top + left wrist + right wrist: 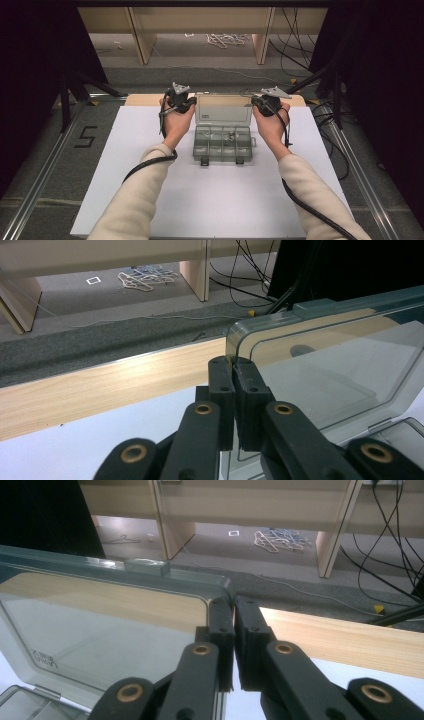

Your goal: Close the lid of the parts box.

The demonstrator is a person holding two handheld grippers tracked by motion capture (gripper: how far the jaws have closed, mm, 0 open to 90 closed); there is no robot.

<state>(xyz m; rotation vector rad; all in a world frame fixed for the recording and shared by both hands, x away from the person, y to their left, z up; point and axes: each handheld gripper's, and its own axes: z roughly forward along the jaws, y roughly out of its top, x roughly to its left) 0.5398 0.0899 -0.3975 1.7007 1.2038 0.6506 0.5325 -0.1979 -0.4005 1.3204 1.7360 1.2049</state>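
From above, I see the clear box point(223, 135) mid-table, lid point(223, 109) upright between my left gripper point(186, 103) and right gripper point(260, 102). Left gripper view: jaws pinch the lid's point(330, 375) edge. Right gripper view: jaws clamp the lid's point(100, 625) corner.

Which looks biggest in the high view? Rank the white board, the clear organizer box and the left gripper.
1. white board
2. clear organizer box, lid raised
3. left gripper, shut on the lid's edge; partly hidden by the hand, so roughly judged
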